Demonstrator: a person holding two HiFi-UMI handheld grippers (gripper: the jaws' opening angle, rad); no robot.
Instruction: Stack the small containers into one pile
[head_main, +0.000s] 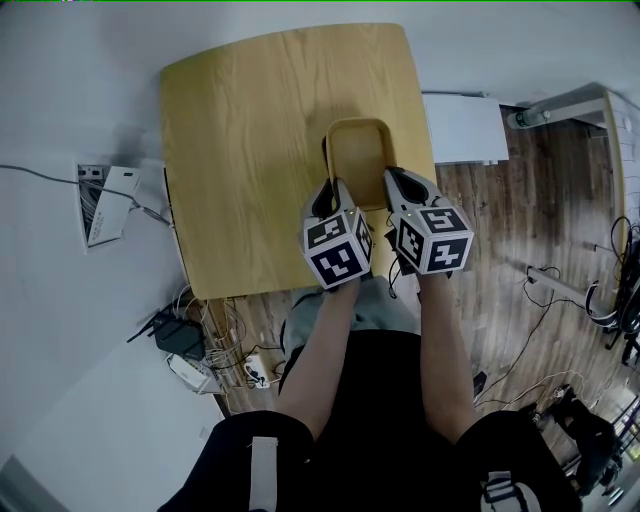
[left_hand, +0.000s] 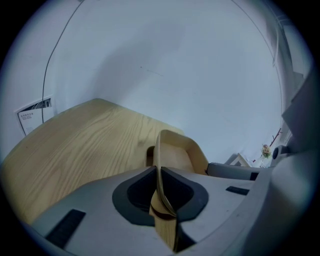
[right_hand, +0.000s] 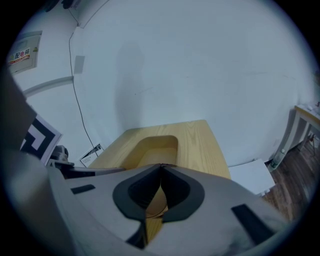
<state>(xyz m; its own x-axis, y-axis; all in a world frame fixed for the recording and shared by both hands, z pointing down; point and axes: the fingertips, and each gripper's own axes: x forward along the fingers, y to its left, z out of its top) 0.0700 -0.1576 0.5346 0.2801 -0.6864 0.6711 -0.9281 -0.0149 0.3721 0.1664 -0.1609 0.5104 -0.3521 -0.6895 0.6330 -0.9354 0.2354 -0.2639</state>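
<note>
A light wooden container (head_main: 358, 150) with rounded corners sits near the front edge of the wooden table (head_main: 250, 150). My left gripper (head_main: 333, 187) is shut on its near left rim. In the left gripper view the thin wall (left_hand: 159, 165) runs straight between the closed pads of that gripper (left_hand: 157, 171). My right gripper (head_main: 396, 177) holds the near right rim. In the right gripper view its tips (right_hand: 160, 166) meet over the container (right_hand: 152, 147), with wood showing in the gap below. A dark edge (head_main: 326, 150) shows along the container's left side.
The tabletop (left_hand: 75, 145) stretches away to the left and behind the container. A white wall stands close behind the table. A white board (head_main: 465, 128) lies off the table's right edge. Cables and a power strip (head_main: 215, 365) lie on the floor by my legs.
</note>
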